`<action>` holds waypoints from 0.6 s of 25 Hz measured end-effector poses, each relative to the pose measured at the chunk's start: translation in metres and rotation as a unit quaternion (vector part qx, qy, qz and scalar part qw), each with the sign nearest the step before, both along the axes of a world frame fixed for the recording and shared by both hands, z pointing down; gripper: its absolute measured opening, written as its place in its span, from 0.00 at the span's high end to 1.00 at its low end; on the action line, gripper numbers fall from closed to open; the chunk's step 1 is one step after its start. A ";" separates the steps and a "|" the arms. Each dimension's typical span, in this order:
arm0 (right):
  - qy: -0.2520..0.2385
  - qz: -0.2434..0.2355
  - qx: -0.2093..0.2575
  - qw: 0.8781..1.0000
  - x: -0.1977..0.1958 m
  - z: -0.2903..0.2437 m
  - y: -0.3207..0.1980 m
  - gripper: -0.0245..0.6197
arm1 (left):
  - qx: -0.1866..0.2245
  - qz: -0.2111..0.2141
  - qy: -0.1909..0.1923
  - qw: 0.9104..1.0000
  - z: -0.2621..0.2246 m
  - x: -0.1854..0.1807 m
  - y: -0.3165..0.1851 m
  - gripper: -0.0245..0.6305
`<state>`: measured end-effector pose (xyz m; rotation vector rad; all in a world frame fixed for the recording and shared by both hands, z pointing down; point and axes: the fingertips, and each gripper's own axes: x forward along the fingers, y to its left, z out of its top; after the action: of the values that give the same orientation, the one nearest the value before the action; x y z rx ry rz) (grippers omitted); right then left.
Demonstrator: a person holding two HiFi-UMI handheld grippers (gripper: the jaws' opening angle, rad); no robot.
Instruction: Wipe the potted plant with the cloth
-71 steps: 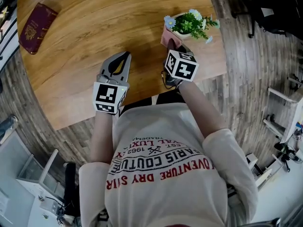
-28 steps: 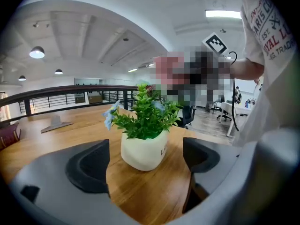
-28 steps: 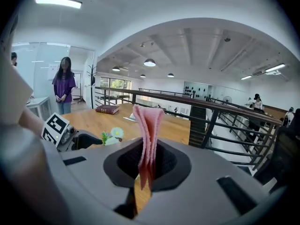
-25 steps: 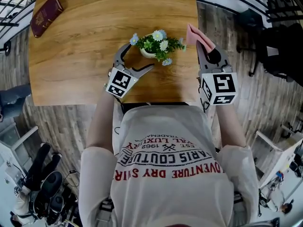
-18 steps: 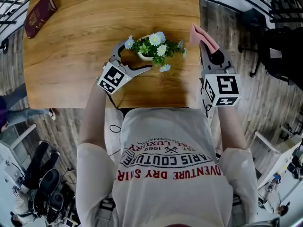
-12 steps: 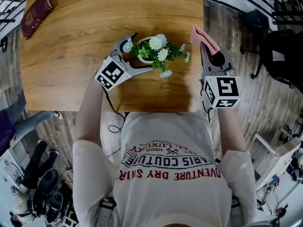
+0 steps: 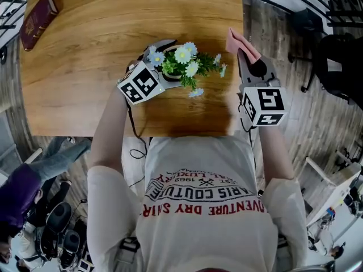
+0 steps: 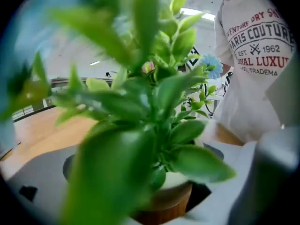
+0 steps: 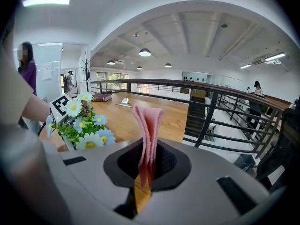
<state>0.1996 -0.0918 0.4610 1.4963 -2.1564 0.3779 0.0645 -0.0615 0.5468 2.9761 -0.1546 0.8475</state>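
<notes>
The left gripper's (image 7: pixel 161 60) jaws have just opened wide around the potted plant (image 7: pixel 187 61) near the worktop's (image 7: pixel 102 33) near edge, the right gripper's (image 7: pixel 249 58) jaws pinch the pink cloth (image 7: pixel 240 41), and wiping might tip the loose pot.

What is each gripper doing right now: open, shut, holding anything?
Left gripper: open, jaws have just been opening; the potted plant stands between them, not clamped.
Right gripper: shut on the pink cloth.
</notes>
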 end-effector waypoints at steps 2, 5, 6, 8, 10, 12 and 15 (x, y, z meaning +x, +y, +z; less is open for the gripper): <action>-0.002 0.001 -0.005 1.000 -0.001 0.003 0.000 0.90 | -0.002 0.005 0.002 1.000 0.000 0.003 0.001 0.11; -0.003 0.001 -0.013 1.000 -0.001 0.009 0.002 0.90 | 0.002 -0.004 -0.004 1.000 0.001 0.001 -0.001 0.11; -0.004 0.002 -0.016 1.000 0.000 0.010 0.002 0.90 | 0.002 -0.008 -0.004 1.000 0.001 0.001 -0.001 0.11; -0.004 0.006 -0.022 1.000 0.002 0.013 0.003 0.90 | 0.004 -0.016 -0.005 1.000 0.000 0.001 -0.003 0.11; -0.004 0.010 -0.026 1.000 0.004 0.014 0.004 0.90 | 0.013 -0.028 -0.004 1.000 -0.001 0.000 -0.006 0.11; -0.003 0.015 -0.031 0.999 0.006 0.013 0.006 0.90 | 0.022 -0.038 0.001 0.999 -0.007 -0.001 -0.009 0.11; -0.003 0.023 -0.039 0.999 0.006 0.011 0.008 0.90 | 0.012 -0.058 0.028 0.998 -0.032 -0.003 -0.011 0.11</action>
<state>0.2055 -0.0842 0.4723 1.5050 -2.0911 0.4773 0.0620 -0.0720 0.5151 2.9744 -0.3350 0.7544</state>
